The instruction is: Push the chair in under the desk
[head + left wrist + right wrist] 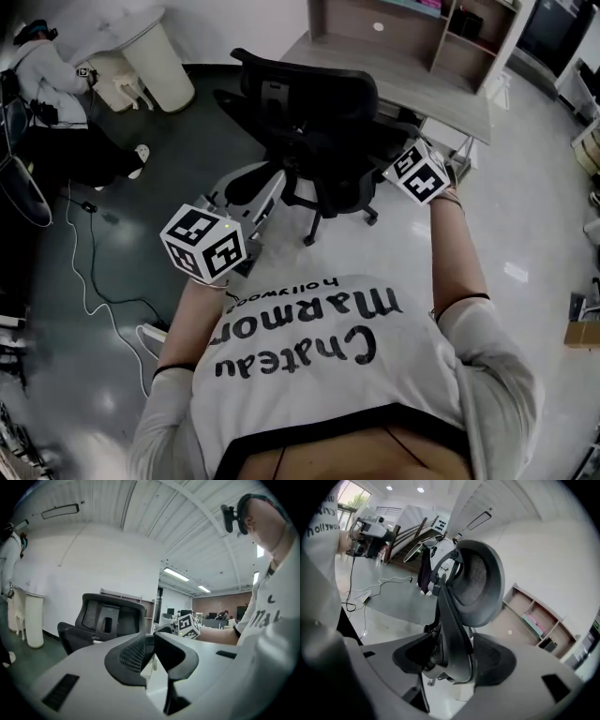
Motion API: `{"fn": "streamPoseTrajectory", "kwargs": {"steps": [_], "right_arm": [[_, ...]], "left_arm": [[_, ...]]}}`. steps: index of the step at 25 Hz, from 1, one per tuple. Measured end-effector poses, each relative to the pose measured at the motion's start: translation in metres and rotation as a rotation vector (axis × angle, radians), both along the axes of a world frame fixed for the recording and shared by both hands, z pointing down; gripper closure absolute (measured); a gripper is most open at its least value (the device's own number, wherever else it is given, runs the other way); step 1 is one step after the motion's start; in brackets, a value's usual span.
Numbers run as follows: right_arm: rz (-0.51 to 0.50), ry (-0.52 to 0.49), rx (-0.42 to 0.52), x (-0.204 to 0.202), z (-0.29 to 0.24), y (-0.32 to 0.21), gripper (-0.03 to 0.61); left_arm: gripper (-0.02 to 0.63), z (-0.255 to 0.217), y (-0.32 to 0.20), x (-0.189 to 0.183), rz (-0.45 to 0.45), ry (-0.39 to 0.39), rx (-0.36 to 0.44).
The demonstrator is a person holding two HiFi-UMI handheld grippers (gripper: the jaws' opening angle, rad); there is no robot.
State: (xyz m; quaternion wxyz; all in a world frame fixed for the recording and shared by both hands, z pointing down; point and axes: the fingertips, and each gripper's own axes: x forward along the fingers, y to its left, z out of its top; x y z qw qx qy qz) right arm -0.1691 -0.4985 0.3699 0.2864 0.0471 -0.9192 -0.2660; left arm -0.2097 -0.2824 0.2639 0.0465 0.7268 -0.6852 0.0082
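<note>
Chair (314, 131) stands on the floor just before the bench (394, 70), on its near side and towards the bench's left end. Right tool (454, 660) is at the chair's right side: jaws opening, with the edge of the black mesh back between them. Left tool (151, 641) is held low at the left, short of the chair: jaws closing, only a narrow gap left, nothing between them. Bench carries a shelf unit (412, 23) at its rear.

A black mesh-backed office chair (314, 122) stands upright on its castors, just on the near side of the pale shelved desk (441, 94) at far right, not tucked under.
</note>
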Motion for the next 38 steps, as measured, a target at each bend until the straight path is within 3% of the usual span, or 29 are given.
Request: {"fn": "streamPoseTrajectory", "kwargs": {"steps": [7, 12, 15, 17, 21, 25, 28, 30, 32, 38], "right_arm": [[0.168, -0.143, -0.104, 0.048, -0.013, 0.050, 0.325], [0.269, -0.338, -0.337, 0.081, -0.015, 0.106, 0.364], [0.278, -0.425, -0.480, 0.095, -0.016, 0.142, 0.367], [0.295, -0.466, -0.527, 0.108, -0.018, 0.159, 0.371], [0.319, -0.572, -0.613, 0.135, -0.033, 0.185, 0.442], [0.298, -0.689, -0.720, 0.151, -0.051, 0.212, 0.445], [0.295, -0.760, -0.745, 0.161, -0.066, 0.229, 0.460], [0.305, -0.805, -0.733, 0.168, -0.075, 0.236, 0.514], [0.314, -0.842, -0.708, 0.175, -0.083, 0.239, 0.549], [0.357, -0.877, -0.610, 0.187, -0.090, 0.235, 0.569]], "left_arm": [[0.597, -0.007, 0.040, 0.029, 0.060, 0.110, 0.019], [0.597, -0.001, 0.074, 0.046, 0.063, 0.141, 0.032], [0.597, 0.004, 0.092, 0.058, 0.062, 0.144, 0.040], [0.597, 0.009, 0.103, 0.069, 0.072, 0.149, 0.042], [0.595, 0.013, 0.122, 0.089, 0.069, 0.138, 0.058], [0.595, 0.015, 0.140, 0.097, 0.017, 0.111, 0.076], [0.595, 0.011, 0.152, 0.094, -0.044, 0.115, 0.093], [0.595, 0.009, 0.161, 0.091, -0.088, 0.120, 0.104], [0.595, 0.009, 0.168, 0.088, -0.130, 0.118, 0.110], [0.595, 0.013, 0.183, 0.079, -0.208, 0.137, 0.118]]}}
